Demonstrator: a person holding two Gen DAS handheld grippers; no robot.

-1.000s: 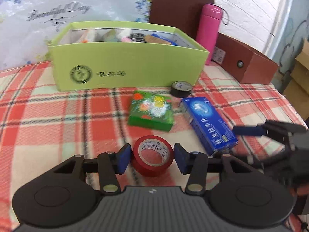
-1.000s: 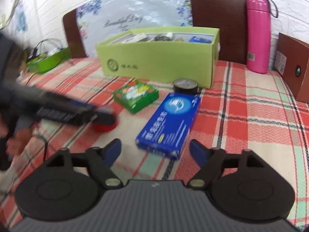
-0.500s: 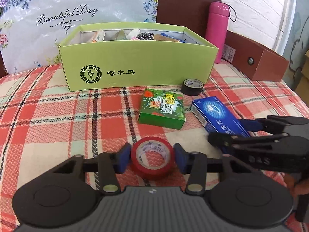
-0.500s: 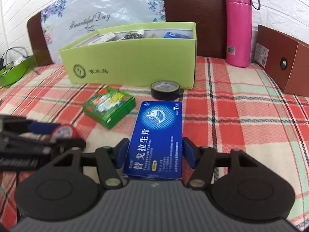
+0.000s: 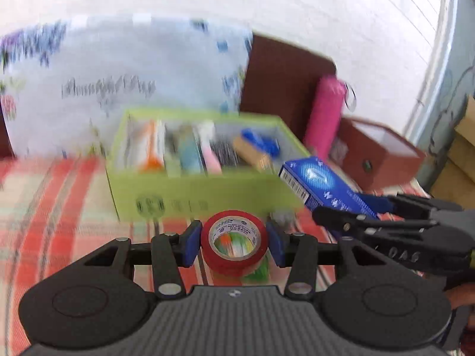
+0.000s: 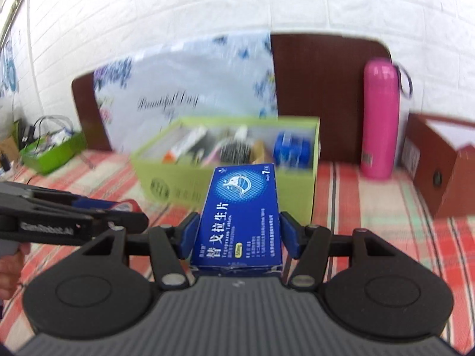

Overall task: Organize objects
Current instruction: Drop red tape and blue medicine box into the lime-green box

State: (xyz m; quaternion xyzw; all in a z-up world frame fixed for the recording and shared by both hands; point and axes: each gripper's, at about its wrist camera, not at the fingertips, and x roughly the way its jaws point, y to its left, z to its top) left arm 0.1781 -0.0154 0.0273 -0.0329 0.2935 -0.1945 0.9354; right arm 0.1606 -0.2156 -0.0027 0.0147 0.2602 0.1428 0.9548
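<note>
Red tape roll [image 5: 234,241], light, rigid, clamped across its rim by left gripper [image 5: 234,243]; blue carton [image 6: 239,216], light, crushable, pinched at its long sides by right gripper [image 6: 237,238].

White brick wall [image 6: 207,14], brown headboard [image 6: 320,89]

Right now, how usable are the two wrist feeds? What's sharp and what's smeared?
Left wrist view: the red tape roll and the left tongs are crisp; the green box and the tablecloth behind are motion-smeared. Right wrist view: the blue medicine box in the right tongs reads clearly, the background is softer, and fisheye bending curves the wall lines.
</note>
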